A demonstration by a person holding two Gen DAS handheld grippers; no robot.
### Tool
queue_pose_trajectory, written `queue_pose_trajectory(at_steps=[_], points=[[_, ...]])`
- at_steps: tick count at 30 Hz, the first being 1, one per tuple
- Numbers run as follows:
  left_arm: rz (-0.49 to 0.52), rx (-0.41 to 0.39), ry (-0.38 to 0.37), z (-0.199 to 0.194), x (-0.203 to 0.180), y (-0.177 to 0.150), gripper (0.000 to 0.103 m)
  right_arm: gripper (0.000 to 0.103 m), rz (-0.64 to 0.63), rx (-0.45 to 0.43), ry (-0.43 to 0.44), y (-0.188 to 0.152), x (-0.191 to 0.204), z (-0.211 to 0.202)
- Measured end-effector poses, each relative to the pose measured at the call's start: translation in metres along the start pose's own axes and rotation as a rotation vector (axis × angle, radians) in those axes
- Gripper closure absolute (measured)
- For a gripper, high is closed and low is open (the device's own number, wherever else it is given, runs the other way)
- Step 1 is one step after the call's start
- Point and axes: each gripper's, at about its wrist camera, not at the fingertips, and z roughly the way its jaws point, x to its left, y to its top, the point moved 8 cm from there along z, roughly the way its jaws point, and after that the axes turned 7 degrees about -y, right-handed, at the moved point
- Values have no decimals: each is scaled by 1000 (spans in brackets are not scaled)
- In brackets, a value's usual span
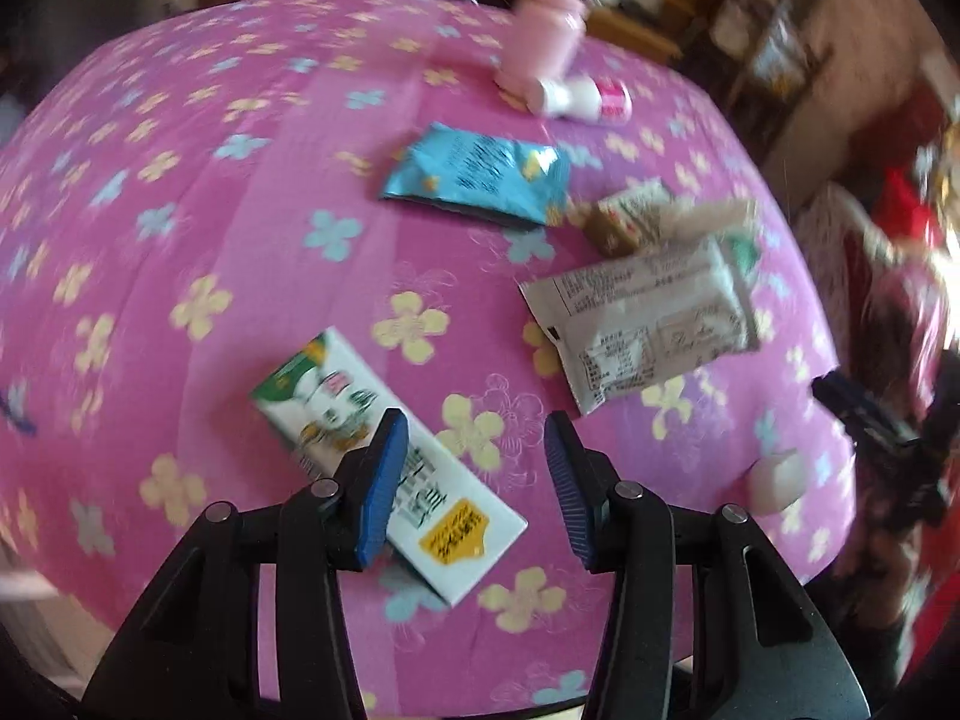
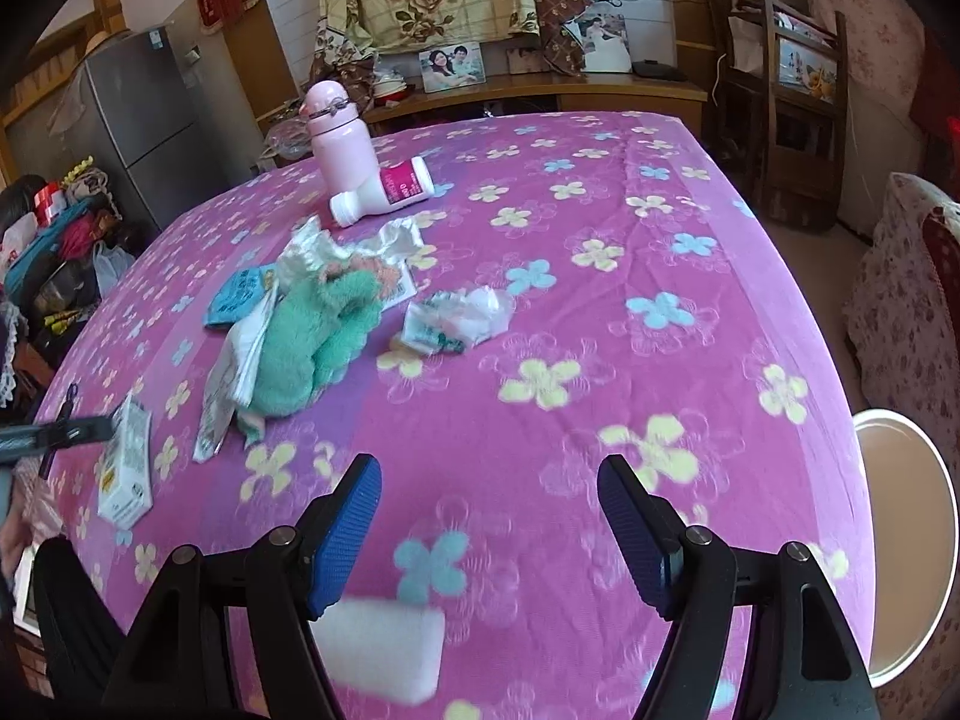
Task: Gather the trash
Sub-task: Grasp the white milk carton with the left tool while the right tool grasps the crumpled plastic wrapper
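Left claw [image 1: 474, 480]: released, jaws apart, hanging over the milk carton [image 1: 384, 468] without pinching it
Right claw [image 2: 489, 534]: released, nothing gripped, a white block [image 2: 378, 648] under its left finger
Trash: blue packet [image 1: 474, 177], silver wrapper [image 1: 636, 330] and crumpled wrapper [image 2: 459, 318] lie scattered on the bench [image 2: 600, 420]
Pink flask [image 2: 333, 138]: upright, a bottle [image 2: 384, 192] lying against it

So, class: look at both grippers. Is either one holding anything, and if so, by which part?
Nothing is held. The left gripper stands open above the milk carton, pads not pressing it. The right gripper is open over the tablecloth, the white block lying loose below.
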Motion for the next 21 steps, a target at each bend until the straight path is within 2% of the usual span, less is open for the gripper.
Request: queue_pose_trajectory(at_steps=[3, 6, 11, 16, 18, 20, 21], points=[[-59, -82, 35, -14, 7, 0, 49, 25, -19, 11, -24, 15, 2, 17], [-136, -122, 77, -19, 25, -7, 45, 25, -71, 26, -46, 34, 7, 40], [-298, -135, 57, -4, 51, -12, 43, 24, -109, 42, -42, 63, 18, 77], [-340, -121, 74, 17, 53, -14, 41, 24, -107, 79, -20, 74, 25, 107], [-326, -112, 84, 26, 48, -13, 41, 34, -84, 85, -5, 74, 24, 112], [-306, -94, 90, 35, 44, -13, 41, 64, -61, 72, 4, 71, 23, 111], [-299, -79, 91, 40, 42, -14, 41, 72, -60, 66, 5, 70, 22, 109]])
